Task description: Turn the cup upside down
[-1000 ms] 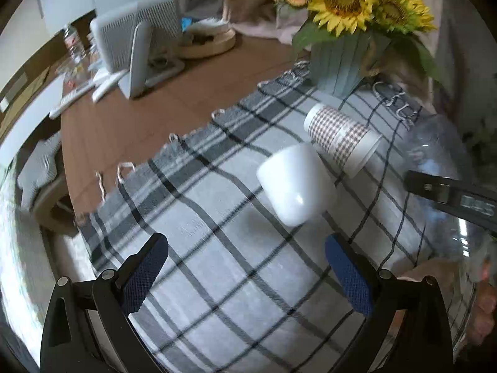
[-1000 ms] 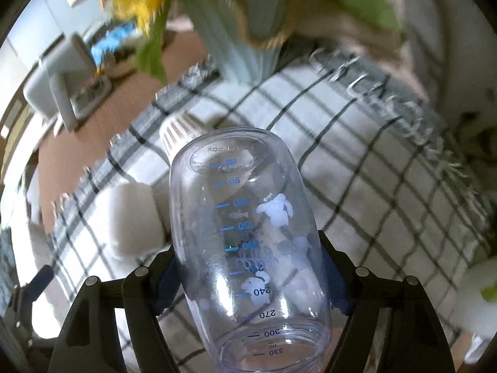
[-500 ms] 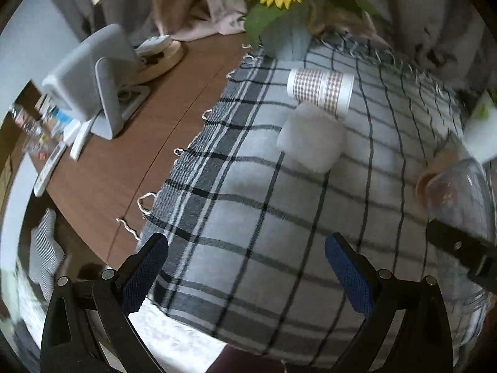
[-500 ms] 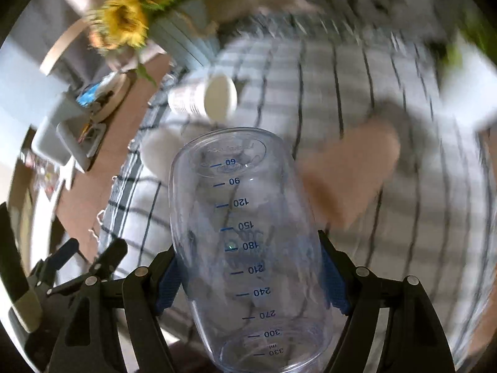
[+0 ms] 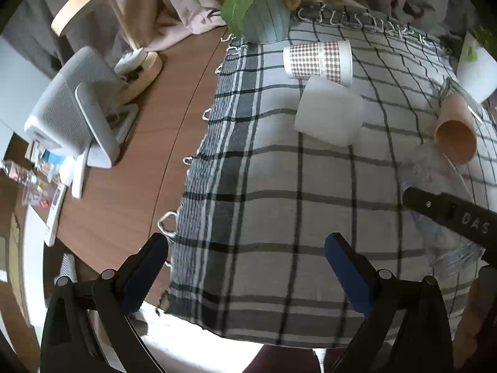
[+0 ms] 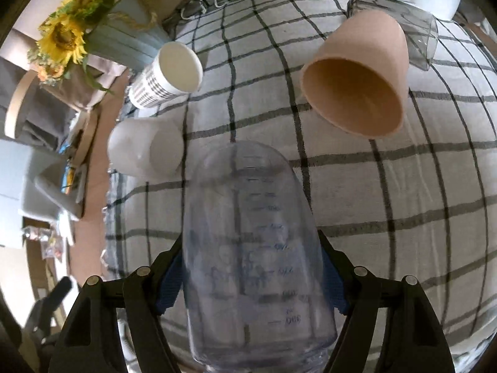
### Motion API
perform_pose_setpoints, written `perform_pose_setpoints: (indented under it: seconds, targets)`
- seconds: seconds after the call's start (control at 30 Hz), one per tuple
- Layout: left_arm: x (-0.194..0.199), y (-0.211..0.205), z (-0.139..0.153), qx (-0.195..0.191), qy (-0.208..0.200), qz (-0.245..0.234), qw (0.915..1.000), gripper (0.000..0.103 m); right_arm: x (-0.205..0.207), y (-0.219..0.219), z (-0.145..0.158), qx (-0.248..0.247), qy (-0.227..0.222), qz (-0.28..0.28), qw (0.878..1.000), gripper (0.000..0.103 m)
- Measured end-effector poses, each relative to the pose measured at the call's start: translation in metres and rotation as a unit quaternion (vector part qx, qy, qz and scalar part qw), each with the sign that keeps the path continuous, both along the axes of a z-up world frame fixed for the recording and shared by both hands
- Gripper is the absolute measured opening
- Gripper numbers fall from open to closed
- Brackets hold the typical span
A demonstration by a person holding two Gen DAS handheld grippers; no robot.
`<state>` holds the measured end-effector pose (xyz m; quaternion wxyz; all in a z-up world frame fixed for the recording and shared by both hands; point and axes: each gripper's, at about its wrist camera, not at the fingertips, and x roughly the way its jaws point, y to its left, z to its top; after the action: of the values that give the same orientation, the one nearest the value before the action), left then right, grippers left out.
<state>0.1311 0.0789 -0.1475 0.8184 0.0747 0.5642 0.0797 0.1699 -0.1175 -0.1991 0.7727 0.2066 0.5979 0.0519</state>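
Note:
My right gripper [image 6: 251,267] is shut on a clear plastic measuring cup [image 6: 251,248] with blue scale marks; its closed bottom points away from me and its open rim is toward the camera, over the checked cloth [image 6: 403,202]. In the left wrist view the clear cup [image 5: 441,192] shows faintly at the right edge, held by the right gripper's black finger [image 5: 450,214]. My left gripper [image 5: 245,267] is open and empty above the near edge of the cloth [image 5: 264,217].
A peach cup [image 6: 357,80], a checked paper cup [image 6: 167,74], a white cup [image 6: 146,149] and a clear glass [image 6: 413,37] lie on their sides on the cloth. A sunflower vase [image 5: 264,15] stands at the back. A grey device [image 5: 71,112] stands on the wooden table [image 5: 139,171] to the left.
The right gripper has swung over the cloth with the clear cup, tilting it further over; the peach cup came into view. The left gripper pulled back toward the near edge.

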Motion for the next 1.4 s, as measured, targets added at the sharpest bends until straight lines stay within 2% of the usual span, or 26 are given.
perform_pose_setpoints:
  seconds: [0.1, 0.17, 0.3, 0.37, 0.47, 0.57, 0.63, 0.67, 0.77, 0.9, 1.13, 1.4]
  targets:
    - [0.000, 0.006, -0.003, -0.003, 0.003, -0.003, 1.0000, 0.103, -0.003, 0.009, -0.010, -0.007, 0.018, -0.003, 1.000, 0.074]
    - [0.000, 0.009, -0.004, -0.001, 0.005, -0.004, 1.0000, 0.103, -0.006, 0.017, -0.009, -0.031, 0.011, -0.001, 0.999, 0.073]
    - [0.000, 0.011, -0.008, -0.007, 0.009, -0.010, 0.9999, 0.103, -0.009, 0.026, -0.010, -0.048, 0.010, 0.002, 0.999, 0.074]
    - [0.001, 0.011, -0.007, -0.014, 0.011, -0.012, 0.9998, 0.103, -0.007, 0.027, -0.010, -0.049, 0.013, 0.002, 0.999, 0.074]
    - [0.003, 0.008, -0.002, -0.025, 0.011, -0.016, 0.9995, 0.103, -0.009, 0.023, -0.006, -0.040, 0.011, -0.005, 0.999, 0.079]
    - [0.005, 0.000, 0.009, -0.032, 0.004, -0.027, 0.9991, 0.103, -0.019, 0.013, 0.015, -0.036, -0.009, -0.014, 0.999, 0.079]
    - [0.005, -0.008, 0.014, -0.041, 0.003, -0.033, 0.9986, 0.103, -0.030, 0.003, 0.038, -0.035, -0.038, -0.026, 0.998, 0.083]
    - [0.007, -0.015, 0.017, -0.049, 0.002, -0.037, 0.9981, 0.103, -0.035, -0.002, 0.049, -0.036, -0.054, -0.029, 0.997, 0.086]
    - [0.012, -0.039, 0.024, -0.080, 0.012, -0.055, 0.9952, 0.103, -0.046, -0.022, 0.079, -0.041, -0.095, -0.048, 0.993, 0.086]
    - [0.023, -0.073, 0.023, -0.097, 0.031, -0.078, 0.9917, 0.103, -0.053, -0.050, 0.096, -0.048, -0.113, -0.072, 0.990, 0.086]
    - [0.042, -0.114, 0.014, -0.116, 0.065, -0.104, 0.9858, 0.103, -0.062, -0.102, 0.089, -0.025, -0.090, -0.117, 0.989, 0.086]
    - [0.067, -0.134, -0.019, -0.123, 0.119, -0.093, 0.9810, 0.102, -0.056, -0.119, 0.064, -0.002, -0.061, -0.117, 0.991, 0.086]
